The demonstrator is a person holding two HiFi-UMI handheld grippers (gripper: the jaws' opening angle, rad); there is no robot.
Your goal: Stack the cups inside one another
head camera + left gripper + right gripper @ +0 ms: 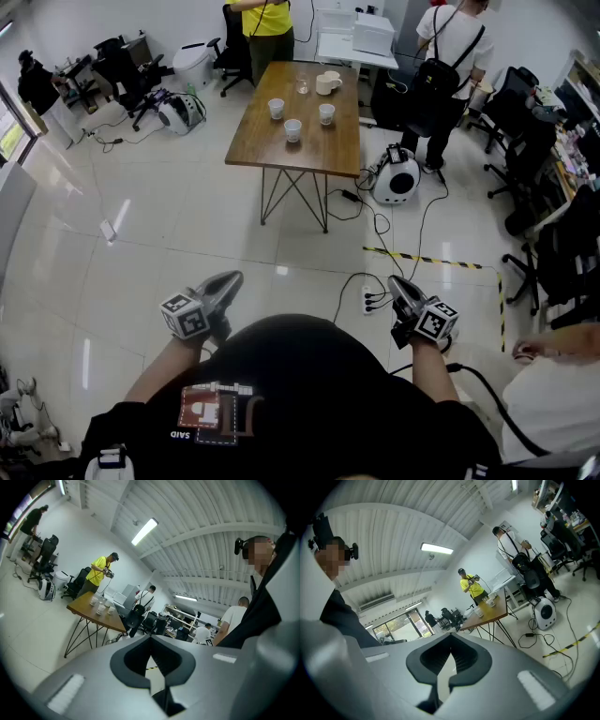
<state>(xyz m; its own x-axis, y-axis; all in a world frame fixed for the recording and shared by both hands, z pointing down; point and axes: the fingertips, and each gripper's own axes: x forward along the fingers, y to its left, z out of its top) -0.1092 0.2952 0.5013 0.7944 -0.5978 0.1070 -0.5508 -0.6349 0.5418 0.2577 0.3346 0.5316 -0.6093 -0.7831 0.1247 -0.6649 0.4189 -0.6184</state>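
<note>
Three white paper cups (pixel 293 129) stand apart on a brown wooden table (pixel 262 150) far ahead across the floor, beside a clear glass (pixel 302 86) and a cream mug (pixel 328 82). Both grippers are held close to my body, well short of the table. The left gripper (pixel 232 278) is shut with nothing between its jaws, and the left gripper view shows the cups (pixel 101 605) small on the distant table. The right gripper (pixel 395 282) is shut and empty too. In the right gripper view the cups (pixel 480 611) sit far off on the tabletop (pixel 494 613).
A person in a yellow shirt (pixel 267 19) stands at the table's far end, another with a black backpack (pixel 448 56) at its right. A white round machine (pixel 398 178), cables and a power strip (pixel 370 300) lie on the floor. Office chairs (pixel 525 122) line the right.
</note>
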